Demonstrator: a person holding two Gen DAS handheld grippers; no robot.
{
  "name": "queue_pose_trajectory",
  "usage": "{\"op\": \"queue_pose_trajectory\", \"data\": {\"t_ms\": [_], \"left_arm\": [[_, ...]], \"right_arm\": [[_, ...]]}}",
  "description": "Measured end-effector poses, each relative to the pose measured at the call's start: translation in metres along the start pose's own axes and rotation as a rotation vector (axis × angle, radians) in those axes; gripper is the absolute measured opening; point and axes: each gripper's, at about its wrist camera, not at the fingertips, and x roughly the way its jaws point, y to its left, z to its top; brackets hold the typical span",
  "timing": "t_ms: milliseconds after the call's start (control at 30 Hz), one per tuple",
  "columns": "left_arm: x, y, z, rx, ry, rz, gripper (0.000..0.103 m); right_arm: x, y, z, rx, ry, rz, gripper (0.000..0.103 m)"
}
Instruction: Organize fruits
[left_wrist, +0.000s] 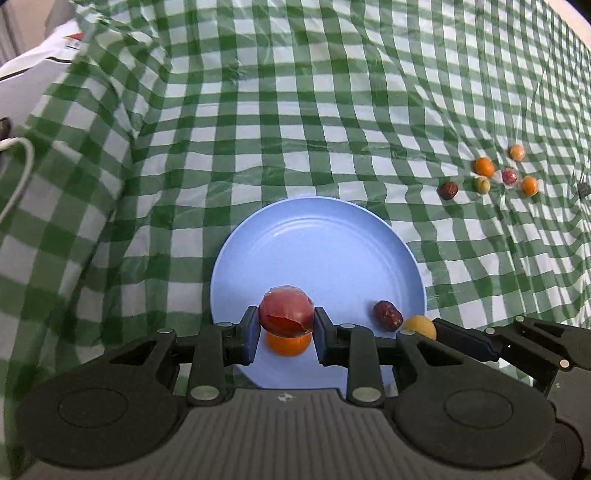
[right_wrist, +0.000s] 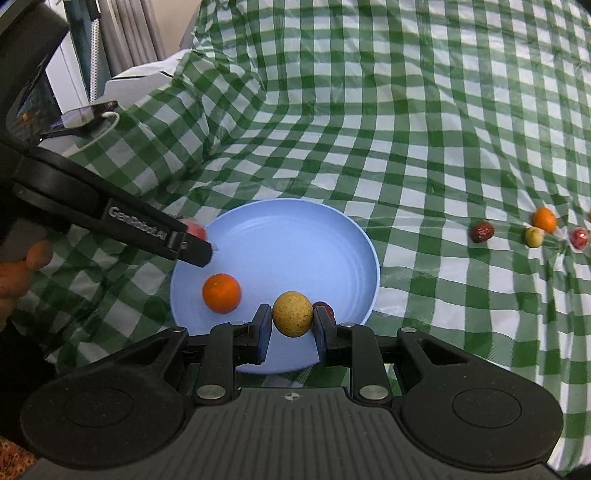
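Both hands are loaded here. The left hand-held gripper (left_wrist: 286, 326) is clamped on a red fruit (left_wrist: 286, 312) across its middle, which is the right place to grab something round. It looks wrapped in shiny film that's torn at the front, so I'd guess it's slick and light, and soft enough to bruise if squeezed hard. It hangs right above the orange (left_wrist: 289, 344) sitting on the blue plate (left_wrist: 317, 236) at its 6 o'clock edge.

The right hand-held gripper (right_wrist: 292, 319) is pinching a yellow fruit (right_wrist: 292, 314) the same way, pads on its widest part. The skin looks matte and speckled, so probably less slippery, firm and light. It's over the plate's near rim, with a dark red date (right_wrist: 325, 309) just behind it at 3 o'clock.

Both grippers tilt steeply down toward the plate, close together, the left one coming in from about 9 o'clock in the right view.

Farther out at 2 o'clock, a little cluster of fruit (left_wrist: 487, 173) waits on the checked cloth (left_wrist: 332, 110) covering the counter.
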Motion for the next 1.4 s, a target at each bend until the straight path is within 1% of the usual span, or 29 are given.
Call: {"op": "queue_pose_trajectory", "data": {"t_ms": [200, 233, 267, 300, 333, 367, 400, 467, 533, 567, 667, 733, 800, 867, 1033, 1133, 1233, 1400], "left_arm": [[0.028, -0.003, 0.009, 0.030, 0.033, 0.014, 0.034], [0.030, -0.003, 0.010, 0.038, 0.029, 0.015, 0.040], [0.033, -0.003, 0.010, 0.053, 0.030, 0.010, 0.051], [0.034, -0.003, 0.011, 0.064, 0.030, 0.008, 0.076], [0.032, -0.003, 0.010, 0.064, 0.015, 0.016, 0.094], [0.028, -0.002, 0.010, 0.056, -0.017, 0.035, 0.098], [0.022, -0.001, 0.009, 0.052, -0.041, 0.045, 0.103], [0.010, 0.001, 0.006, 0.052, -0.067, 0.042, 0.102], [-0.003, 0.002, -0.001, 0.042, -0.076, 0.044, 0.102], [-0.010, 0.002, -0.005, 0.032, -0.077, 0.051, 0.102], [-0.031, 0.004, -0.023, -0.003, -0.067, 0.062, 0.102], [-0.045, 0.007, -0.035, -0.046, -0.060, 0.073, 0.102], [-0.061, 0.010, -0.047, -0.094, -0.071, 0.087, 0.102], [-0.076, 0.009, -0.057, -0.116, -0.093, 0.104, 0.102], [-0.102, -0.001, -0.077, -0.111, -0.133, 0.105, 0.102], [-0.115, -0.007, -0.086, -0.106, -0.171, 0.106, 0.102], [-0.128, -0.012, -0.092, -0.102, -0.203, 0.101, 0.103], [-0.143, -0.019, -0.100, -0.095, -0.243, 0.116, 0.102]], "right_arm": [[0.023, -0.005, 0.002, 0.001, 0.038, 0.007, 0.026], [0.025, -0.006, 0.002, 0.009, 0.041, 0.011, 0.026], [0.026, -0.007, 0.002, 0.018, 0.037, 0.014, 0.028], [0.026, -0.008, 0.002, 0.025, 0.037, 0.017, 0.031], [0.026, -0.008, 0.003, 0.031, 0.039, 0.021, 0.043], [0.025, -0.008, 0.005, 0.038, 0.039, 0.025, 0.056], [0.022, -0.009, 0.006, 0.046, 0.034, 0.027, 0.062], [0.012, -0.008, 0.008, 0.050, 0.026, 0.024, 0.083], [0.001, -0.007, 0.007, 0.049, 0.018, 0.016, 0.091], [-0.005, -0.005, 0.006, 0.048, 0.017, 0.012, 0.094], [-0.024, 0.001, 0.000, 0.041, 0.020, 0.015, 0.096], [-0.038, 0.008, -0.007, 0.030, 0.014, 0.020, 0.097], [-0.052, 0.016, -0.012, 0.004, -0.007, 0.021, 0.098], [-0.065, 0.024, -0.014, -0.024, -0.039, 0.008, 0.100], [-0.097, 0.032, -0.014, -0.040, -0.120, -0.025, 0.100], [-0.112, 0.035, -0.018, -0.044, -0.153, -0.051, 0.102], [-0.123, 0.038, -0.024, -0.044, -0.166, -0.052, 0.102], [-0.138, 0.046, -0.029, -0.060, -0.196, -0.062, 0.102]]}}
